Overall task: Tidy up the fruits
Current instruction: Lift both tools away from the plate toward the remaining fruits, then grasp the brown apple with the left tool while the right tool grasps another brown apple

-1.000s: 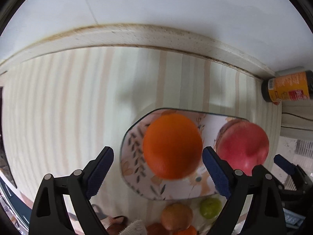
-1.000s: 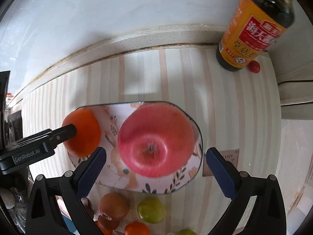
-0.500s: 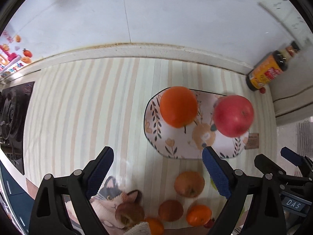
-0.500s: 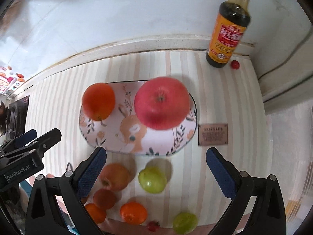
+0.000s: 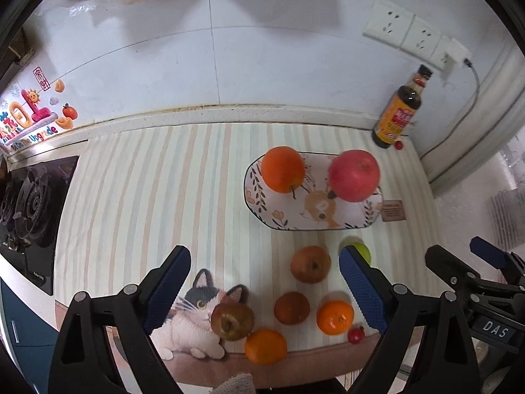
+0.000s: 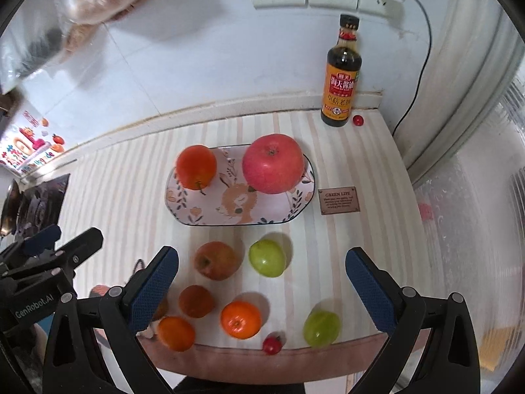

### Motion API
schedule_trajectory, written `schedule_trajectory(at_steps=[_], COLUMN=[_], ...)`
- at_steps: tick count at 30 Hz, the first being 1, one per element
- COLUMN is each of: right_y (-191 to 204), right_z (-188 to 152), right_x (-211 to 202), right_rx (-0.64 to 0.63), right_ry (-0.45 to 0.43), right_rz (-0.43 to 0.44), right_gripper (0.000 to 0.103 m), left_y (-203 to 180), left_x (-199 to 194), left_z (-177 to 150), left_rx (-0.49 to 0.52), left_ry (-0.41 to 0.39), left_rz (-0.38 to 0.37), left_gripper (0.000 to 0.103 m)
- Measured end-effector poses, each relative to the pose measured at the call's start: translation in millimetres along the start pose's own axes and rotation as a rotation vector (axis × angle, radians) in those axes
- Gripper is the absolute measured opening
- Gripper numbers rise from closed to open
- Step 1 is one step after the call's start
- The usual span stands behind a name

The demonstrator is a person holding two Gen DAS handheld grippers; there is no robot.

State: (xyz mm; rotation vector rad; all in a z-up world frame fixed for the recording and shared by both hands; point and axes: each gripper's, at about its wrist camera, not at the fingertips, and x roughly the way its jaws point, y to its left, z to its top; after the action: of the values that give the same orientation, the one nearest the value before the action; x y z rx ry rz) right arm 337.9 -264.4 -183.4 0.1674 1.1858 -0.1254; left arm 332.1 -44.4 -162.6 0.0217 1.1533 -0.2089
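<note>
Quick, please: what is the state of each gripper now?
Left gripper: open, holding nothing.
Right gripper: open, holding nothing.

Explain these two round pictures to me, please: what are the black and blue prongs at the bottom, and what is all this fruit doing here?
No robot arm here: a person holds a two-finger tool in each hand. Each has a wide-angle camera looking along its fingers, so one picture is from the left gripper, the other from the right gripper. The blue-padded prongs are their jaws; both stand open and hold nothing.

Below lies a striped mat. On it, a patterned plate carries a large orange and a red apple. Smaller fruit lies loose in front: a reddish apple, a green fruit, a tangerine and others. A sauce bottle stands by the wall.
</note>
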Motion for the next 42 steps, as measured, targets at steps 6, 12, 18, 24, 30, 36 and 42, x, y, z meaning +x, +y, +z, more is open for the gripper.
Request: schedule_trajectory(at_steps=[6,12,18,24,30,36,42], right_y=[13,11,-1,-23,-29,-1,42], right_z=[-18,-30,-56,-79,-76,-53,-31], right_x=[-26,-19,54,127,156,169,192], right_rx=[0.028,0.083,0.137,0.206,0.225,0.179,0.026], right_ry=[-0.037,0.001,0.213,0.362,0.399,0.394,0.412], right_rz=[0.023,0.09,0.153,0.159,0.173,0.23,0.2], right_gripper=[0.103,0.103,0.103,0.103,0.103,0.101,0.083], left_y=[5,18,43,70,78,73,80], left_x=[-22,-13,43,114,170,190,180], left_z=[-11,-22,-44,-72,-97,-102,-98], left_rx=[0.023,0.01,-0.024,-0.116,-0.288,-0.297,-0.241], left_ry=[-0.022,-0.008,0.141,0.359,0.543,0.557,0.491], left_rz=[-0.016,0.026,0.111,0.124,-0.055,-0.044,0.058], left_gripper=[0.093,0.103,0.103,0.103,0.103,0.065,0.064])
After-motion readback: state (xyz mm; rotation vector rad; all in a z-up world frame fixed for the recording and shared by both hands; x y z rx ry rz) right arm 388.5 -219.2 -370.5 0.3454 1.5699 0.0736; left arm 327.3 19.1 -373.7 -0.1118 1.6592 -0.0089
